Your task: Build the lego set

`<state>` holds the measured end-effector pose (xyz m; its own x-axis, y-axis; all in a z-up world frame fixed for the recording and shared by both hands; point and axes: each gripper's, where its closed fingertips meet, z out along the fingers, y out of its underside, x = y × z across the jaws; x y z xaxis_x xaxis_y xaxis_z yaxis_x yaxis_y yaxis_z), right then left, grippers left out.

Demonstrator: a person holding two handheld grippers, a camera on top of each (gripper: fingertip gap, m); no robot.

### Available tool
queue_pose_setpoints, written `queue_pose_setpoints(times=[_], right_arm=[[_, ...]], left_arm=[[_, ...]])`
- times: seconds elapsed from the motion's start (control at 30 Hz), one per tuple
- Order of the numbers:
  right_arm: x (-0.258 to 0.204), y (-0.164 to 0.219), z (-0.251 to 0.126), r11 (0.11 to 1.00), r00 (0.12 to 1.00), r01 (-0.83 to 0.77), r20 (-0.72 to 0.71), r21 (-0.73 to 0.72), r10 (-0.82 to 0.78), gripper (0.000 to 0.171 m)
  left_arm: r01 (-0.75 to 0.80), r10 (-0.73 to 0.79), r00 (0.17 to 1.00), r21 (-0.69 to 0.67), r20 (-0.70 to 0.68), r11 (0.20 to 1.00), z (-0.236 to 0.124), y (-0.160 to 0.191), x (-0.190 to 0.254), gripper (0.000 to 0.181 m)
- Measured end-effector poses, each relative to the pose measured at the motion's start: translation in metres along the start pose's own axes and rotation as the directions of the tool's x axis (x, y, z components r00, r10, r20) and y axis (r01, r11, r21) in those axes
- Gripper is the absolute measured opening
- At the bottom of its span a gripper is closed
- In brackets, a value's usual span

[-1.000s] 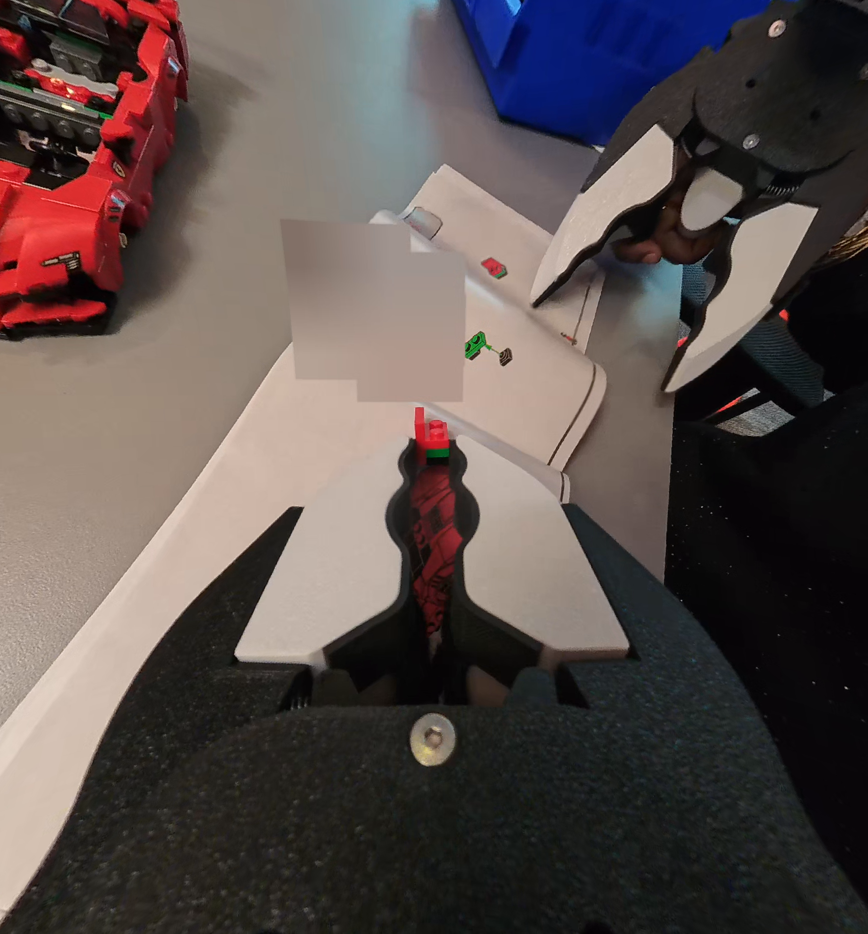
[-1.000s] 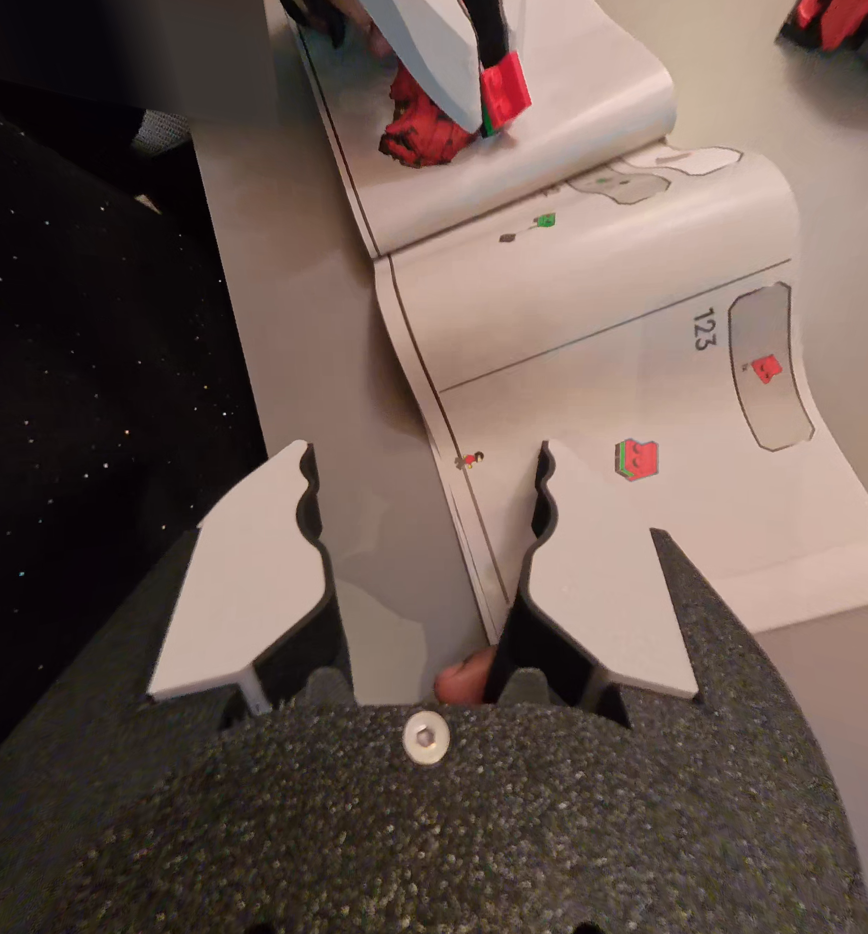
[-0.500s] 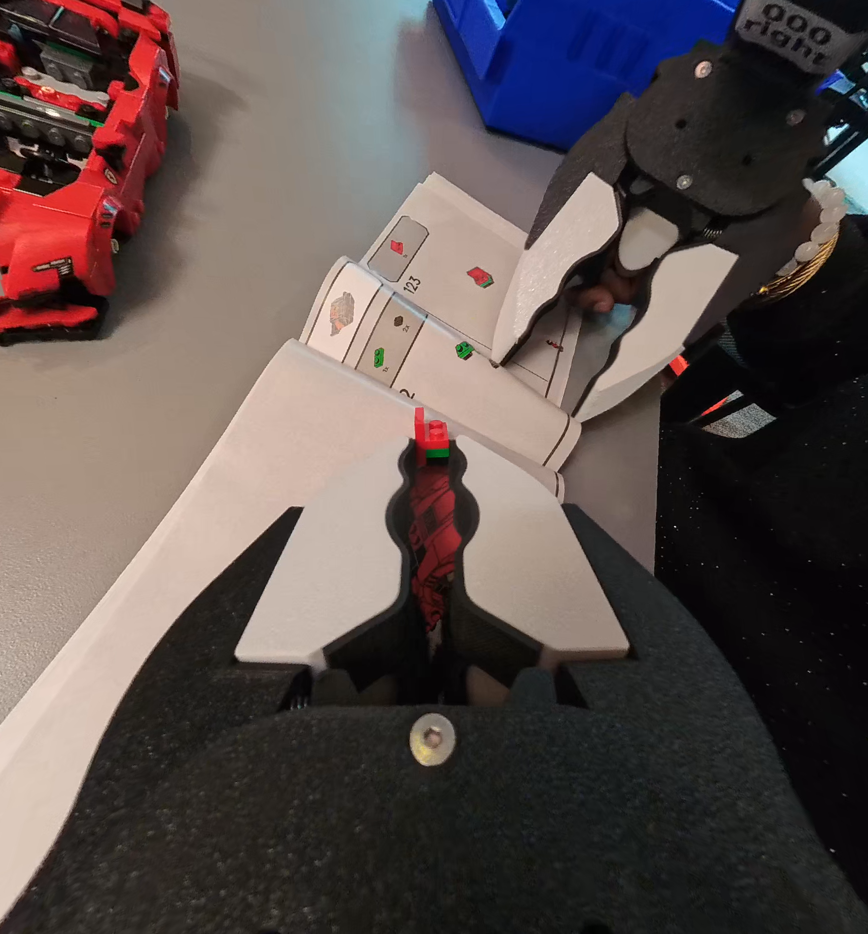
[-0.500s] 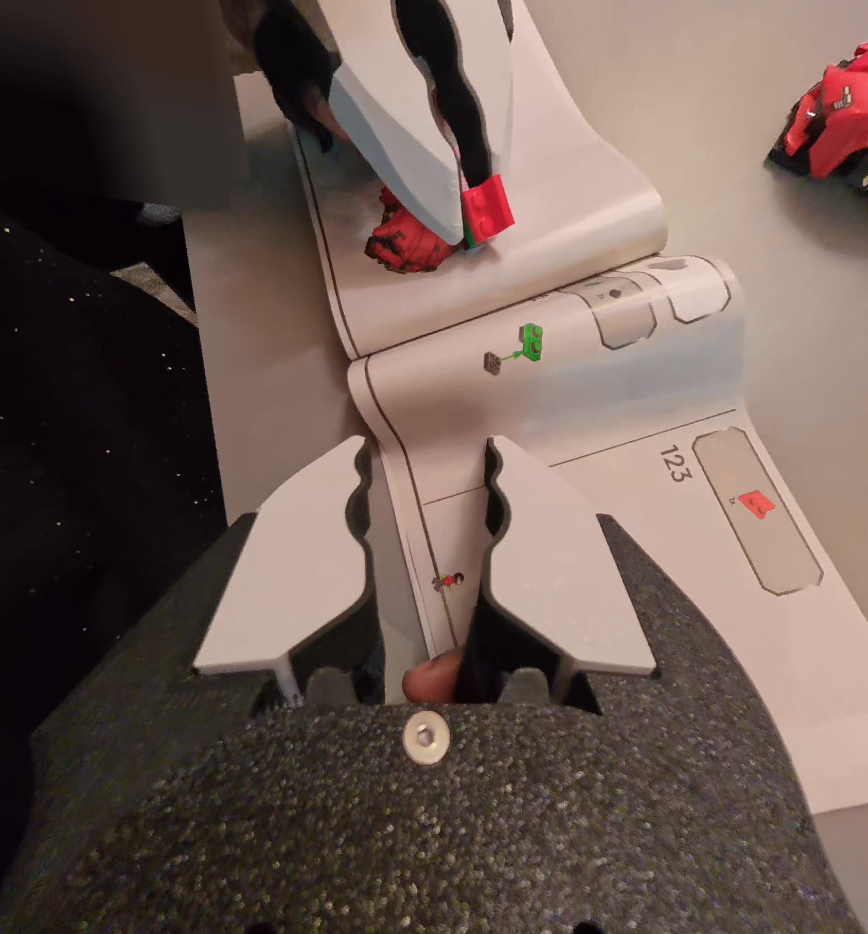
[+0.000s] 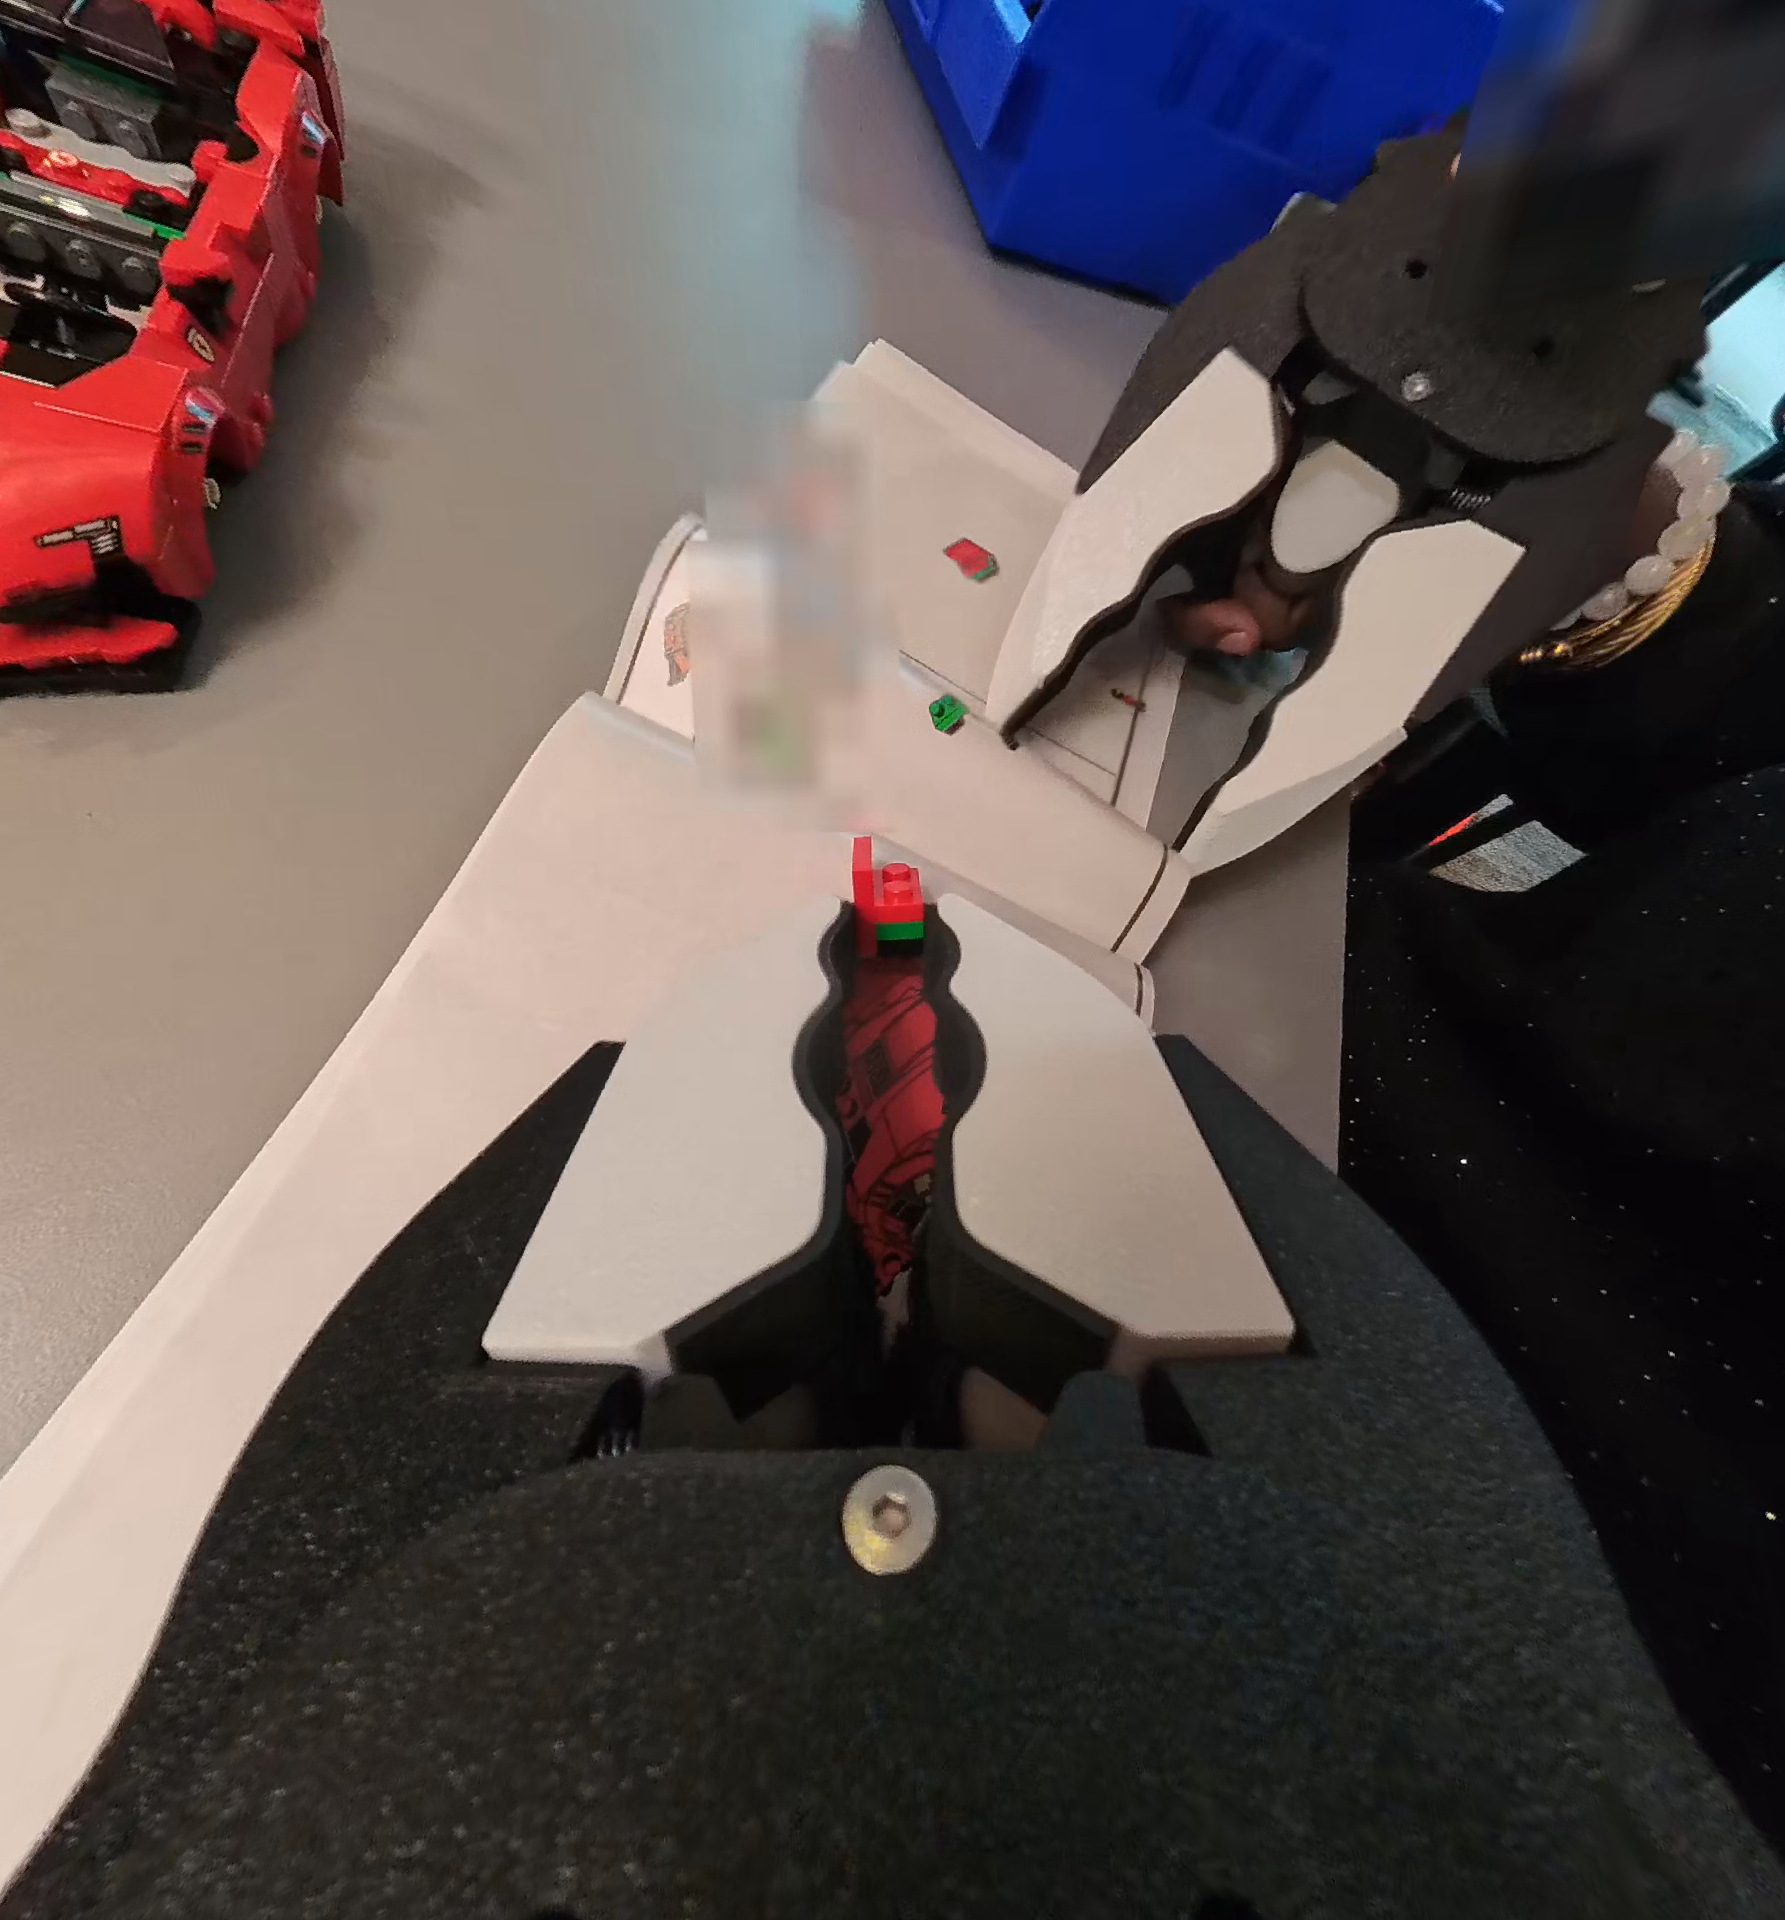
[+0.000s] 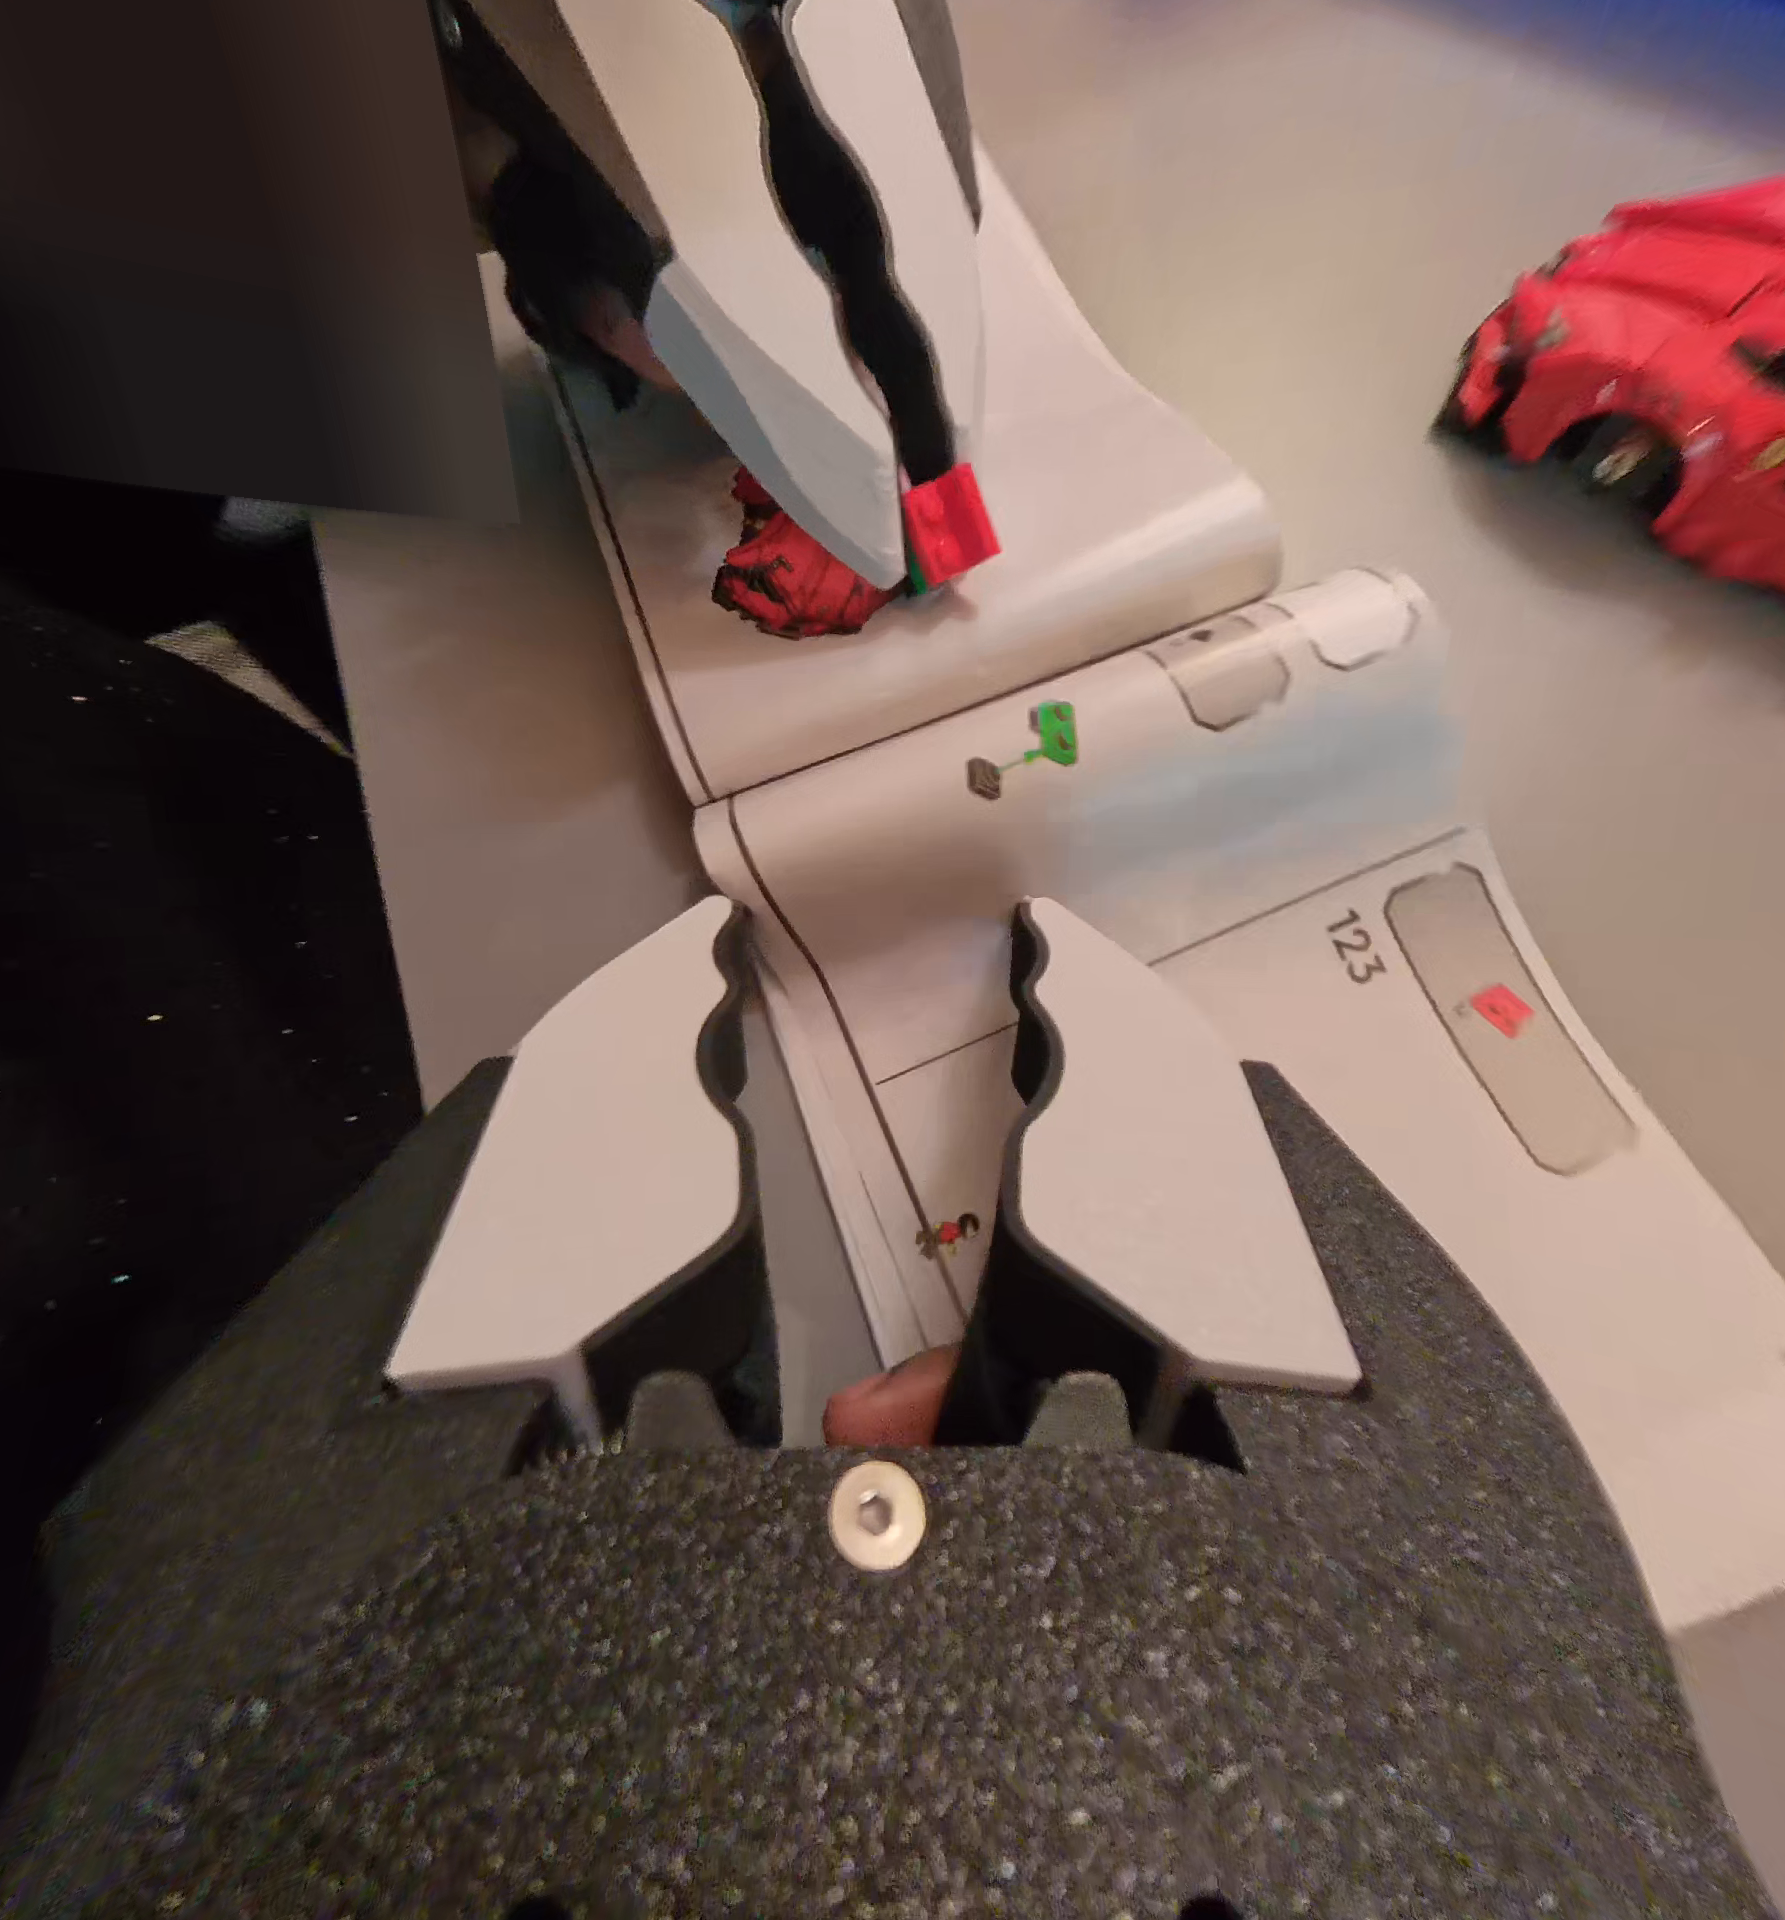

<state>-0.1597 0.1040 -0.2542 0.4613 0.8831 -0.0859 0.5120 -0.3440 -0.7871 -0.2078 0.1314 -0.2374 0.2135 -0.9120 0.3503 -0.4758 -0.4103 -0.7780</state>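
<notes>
The left claw (image 5: 893, 925) is clamped on a small red-and-green brick stack (image 5: 890, 902), pinched at the very tips so that the studs and the red upright tab stand clear of the fingers — probably to leave the mating faces free for the next join. It hovers over the open instruction booklet (image 6: 1127, 831), which lies on the grey desk (image 5: 192, 883), so the piece can be checked against the printed step.

The right claw (image 6: 872, 925) stands apart and holds nothing. It straddles the booklet's near edge by the fold, one finger on each side of the pages — likely to turn or flatten a curling leaf.

The main build, a red Lego car (image 5: 77, 343), sits well apart on the desk, with a blue bin (image 5: 1179, 135) beyond the booklet.
</notes>
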Motion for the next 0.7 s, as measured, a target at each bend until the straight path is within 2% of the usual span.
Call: queue_pose_setpoints(times=[0.1,0.2,0.23,0.3,0.4,0.5,0.6,0.7], right_arm=[[0.012,-0.011,-0.009,0.99,0.977,0.133,-0.175,0.042,-0.124,0.058],[0.028,-0.033,-0.032,0.931,0.842,0.354,-0.466,0.094,-0.273,0.06],[0.03,-0.041,-0.041,0.909,0.795,0.4,-0.538,0.119,-0.28,0.058],[0.035,-0.047,-0.048,0.909,0.772,0.382,-0.597,0.165,-0.216,0.06],[0.041,-0.04,-0.035,0.948,0.811,0.268,-0.571,0.171,-0.126,0.064],[0.044,-0.054,-0.031,0.94,0.851,0.173,-0.524,0.295,0.008,0.071],[0.039,-0.067,-0.019,0.924,0.911,0.067,-0.4,0.377,0.098,0.076],[0.03,-0.074,-0.004,0.911,0.953,-0.03,-0.263,0.411,0.15,0.078]], left_arm=[[-0.003,0.003,1.0,-0.002,-0.001,1.0,0.0,0.0,0.0,0.011],[-0.003,0.003,1.0,0.0,-0.004,1.0,0.0,0.0,0.001,0.011],[-0.004,0.004,1.0,0.0,-0.003,1.0,0.0,0.0,0.001,0.011],[-0.004,0.004,1.0,0.002,-0.003,1.0,0.0,0.0,0.001,0.011],[-0.005,0.005,1.0,0.008,-0.004,1.0,-0.001,0.0,0.001,0.011],[-0.015,0.015,1.0,0.029,0.007,0.999,-0.002,-0.003,0.0,0.011],[-0.02,0.018,0.999,0.069,0.031,0.997,-0.005,-0.008,-0.002,0.011],[-0.027,0.015,0.997,0.166,0.071,0.986,-0.014,-0.018,-0.006,0.011]])
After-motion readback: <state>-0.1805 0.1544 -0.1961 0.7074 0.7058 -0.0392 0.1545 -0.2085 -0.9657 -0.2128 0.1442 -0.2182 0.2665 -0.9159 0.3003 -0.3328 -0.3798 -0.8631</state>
